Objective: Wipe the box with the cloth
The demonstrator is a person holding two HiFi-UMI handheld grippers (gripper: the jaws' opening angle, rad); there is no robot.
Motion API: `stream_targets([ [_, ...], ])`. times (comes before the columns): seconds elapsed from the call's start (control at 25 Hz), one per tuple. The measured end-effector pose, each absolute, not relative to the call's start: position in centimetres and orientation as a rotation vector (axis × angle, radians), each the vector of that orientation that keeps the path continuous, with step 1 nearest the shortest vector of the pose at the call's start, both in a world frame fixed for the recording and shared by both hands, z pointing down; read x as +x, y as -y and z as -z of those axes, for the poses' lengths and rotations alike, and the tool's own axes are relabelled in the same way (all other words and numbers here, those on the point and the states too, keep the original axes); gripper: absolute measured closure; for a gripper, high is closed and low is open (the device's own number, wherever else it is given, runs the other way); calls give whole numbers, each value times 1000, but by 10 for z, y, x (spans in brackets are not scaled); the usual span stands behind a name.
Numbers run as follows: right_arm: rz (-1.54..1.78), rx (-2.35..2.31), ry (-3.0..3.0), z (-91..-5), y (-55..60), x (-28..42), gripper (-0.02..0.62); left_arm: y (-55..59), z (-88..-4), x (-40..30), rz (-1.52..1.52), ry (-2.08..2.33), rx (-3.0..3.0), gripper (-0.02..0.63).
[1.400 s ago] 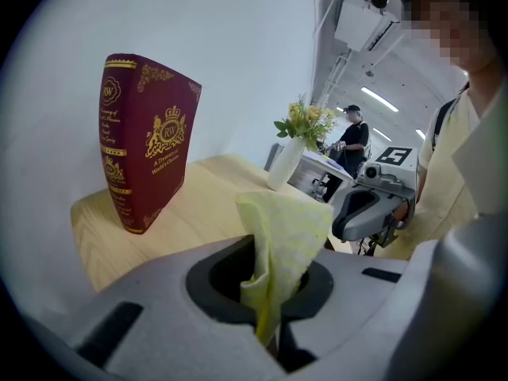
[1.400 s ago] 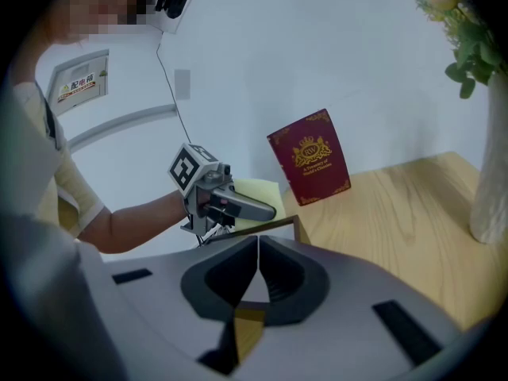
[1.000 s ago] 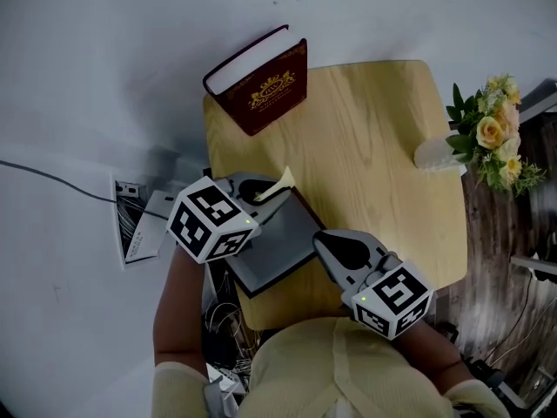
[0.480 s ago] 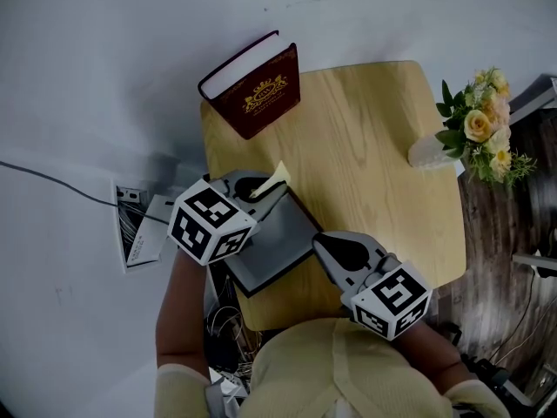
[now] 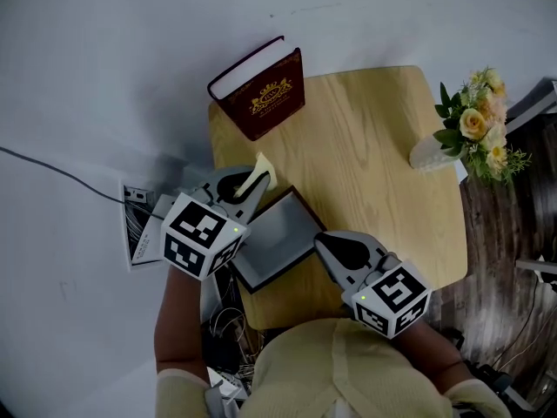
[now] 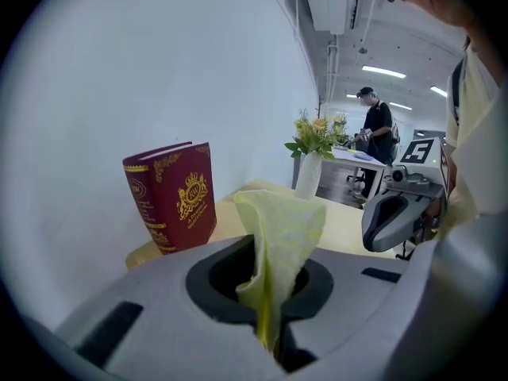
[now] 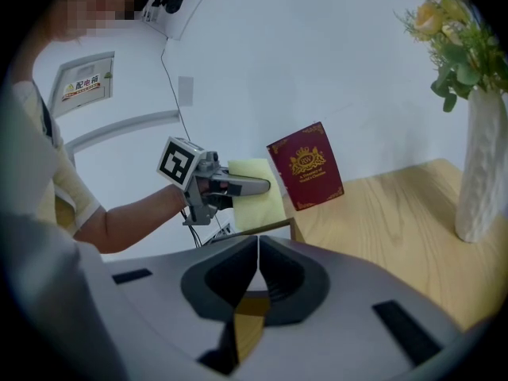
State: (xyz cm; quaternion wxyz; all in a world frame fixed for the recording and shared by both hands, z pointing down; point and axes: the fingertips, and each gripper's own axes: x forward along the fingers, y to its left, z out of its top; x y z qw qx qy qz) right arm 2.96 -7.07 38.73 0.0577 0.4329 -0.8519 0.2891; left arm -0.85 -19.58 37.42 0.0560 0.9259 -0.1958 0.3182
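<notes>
Left claw (image 5: 251,190) is clamped tight on a pale yellow cloth (image 5: 264,172), held at the far left edge of the dark grey box (image 5: 280,232). The box lies flat on the wooden worktop (image 5: 374,155). Right claw (image 5: 323,239) is closed on nothing, just beside the box's right corner.

Soft, even light fills my head view, bright and sharp, with a faint grey shadow left of the surface (image 5: 365,146); both gripper views bulge and go black at the corners. Ceiling strip lights (image 6: 386,71) glare far off in the left one; my left tool (image 6: 274,346) blurs up close.
</notes>
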Motion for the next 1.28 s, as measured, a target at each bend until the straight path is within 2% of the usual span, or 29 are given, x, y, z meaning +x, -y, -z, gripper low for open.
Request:
stream_targets([
  [0.52, -844, 1312, 2598, -381, 60, 33, 565, 192, -331, 16, -997, 568, 2945, 581],
  [0.92, -864, 1390, 2550, -385, 58, 62, 565, 200, -346, 65, -1023, 333, 2970, 581],
  [1.28, -902, 1387, 2531, -395, 61, 78, 565, 183, -378, 97, -1171, 8, 2980, 581],
])
